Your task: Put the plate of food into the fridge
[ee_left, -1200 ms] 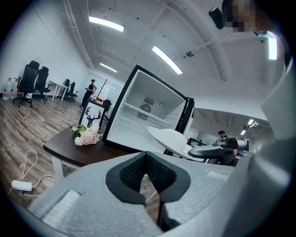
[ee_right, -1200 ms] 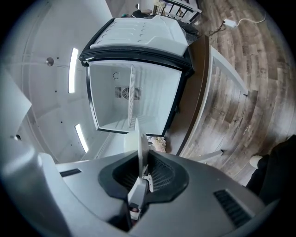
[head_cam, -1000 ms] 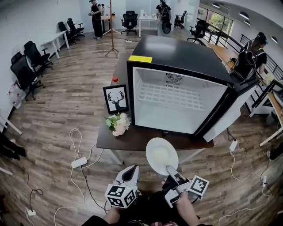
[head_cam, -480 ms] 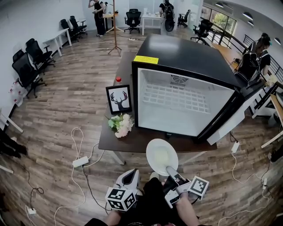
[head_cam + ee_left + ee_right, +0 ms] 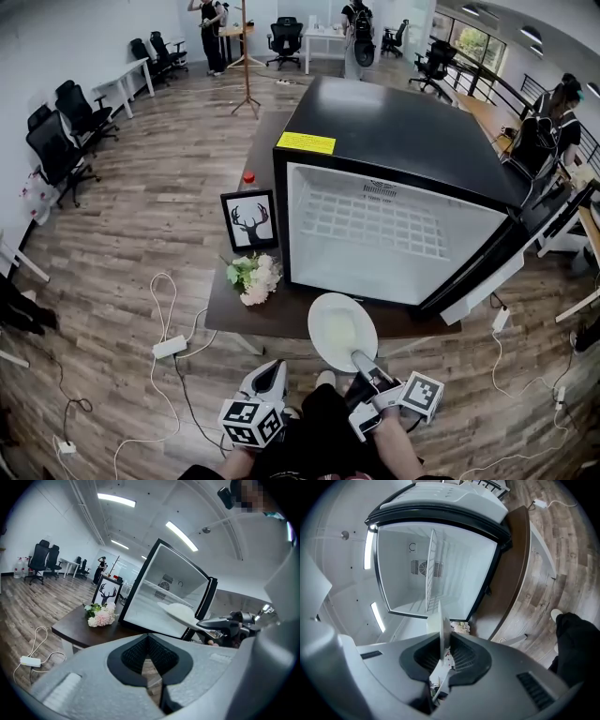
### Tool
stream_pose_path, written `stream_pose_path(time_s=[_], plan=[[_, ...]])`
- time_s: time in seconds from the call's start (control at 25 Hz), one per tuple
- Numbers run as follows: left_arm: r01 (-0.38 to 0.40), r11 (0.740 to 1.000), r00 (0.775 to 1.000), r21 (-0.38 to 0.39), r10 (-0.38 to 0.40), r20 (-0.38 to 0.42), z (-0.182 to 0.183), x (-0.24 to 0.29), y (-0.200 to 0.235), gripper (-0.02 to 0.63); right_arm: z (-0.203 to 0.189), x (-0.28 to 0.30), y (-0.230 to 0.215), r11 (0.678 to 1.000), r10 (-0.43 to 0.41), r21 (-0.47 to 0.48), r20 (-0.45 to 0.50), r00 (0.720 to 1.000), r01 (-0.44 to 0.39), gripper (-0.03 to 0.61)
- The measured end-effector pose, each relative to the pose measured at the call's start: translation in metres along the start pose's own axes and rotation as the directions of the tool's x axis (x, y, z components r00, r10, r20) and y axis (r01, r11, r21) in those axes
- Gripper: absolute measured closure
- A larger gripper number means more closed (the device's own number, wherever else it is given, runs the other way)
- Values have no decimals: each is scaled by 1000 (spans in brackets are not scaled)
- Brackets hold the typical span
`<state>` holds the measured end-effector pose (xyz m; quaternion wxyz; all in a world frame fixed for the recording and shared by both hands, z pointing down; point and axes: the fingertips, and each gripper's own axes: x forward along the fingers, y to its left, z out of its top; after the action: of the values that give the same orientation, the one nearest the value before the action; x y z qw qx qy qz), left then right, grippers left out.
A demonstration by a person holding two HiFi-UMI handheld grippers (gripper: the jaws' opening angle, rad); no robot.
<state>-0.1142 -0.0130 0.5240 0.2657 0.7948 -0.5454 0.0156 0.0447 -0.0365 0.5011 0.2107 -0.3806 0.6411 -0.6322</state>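
Note:
A white plate [image 5: 340,328] with pale food hangs level over the front edge of the dark table [image 5: 246,314], just before the open fridge [image 5: 394,220]. My right gripper [image 5: 362,362] is shut on the plate's near rim. In the right gripper view the plate [image 5: 442,623] shows edge-on between the pads, with the white fridge interior [image 5: 436,564] and its wire shelf beyond. My left gripper [image 5: 269,382] hangs low to the left, shut with nothing in it. From the left gripper [image 5: 149,660] I see the plate [image 5: 180,611] and the right gripper [image 5: 229,623].
The fridge door [image 5: 483,286] swings open to the right. On the table left of the fridge stand a deer picture [image 5: 248,220], a bunch of flowers [image 5: 251,277] and a red-capped bottle [image 5: 247,176]. Cables and a power strip [image 5: 169,347] lie on the floor. People and office chairs are far off.
The fridge has grown larger and nearer in the head view. The plate stays in the right gripper before the opening. The left gripper has sunk slightly.

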Motion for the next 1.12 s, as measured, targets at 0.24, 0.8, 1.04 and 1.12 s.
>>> stream_pose_path(time_s=[0.24,0.8,1.04,1.12], plan=[[-14,1000,1000,9,13,8,13,27,2,606,27,24,12,1000,6,-12,-27,1000,-6,529],[-105,994,993,9,104,50,46,86,16,606,69,62,88,989,138,-35,-120,983,-144,529],[-108,994,992,-2,108,63,50,113,11,606,83,77,99,989,142,-28,-139,980,-148,528],[-101,995,992,-6,101,73,53,120,5,606,87,79,104,989,137,-30,-138,981,-142,529]])
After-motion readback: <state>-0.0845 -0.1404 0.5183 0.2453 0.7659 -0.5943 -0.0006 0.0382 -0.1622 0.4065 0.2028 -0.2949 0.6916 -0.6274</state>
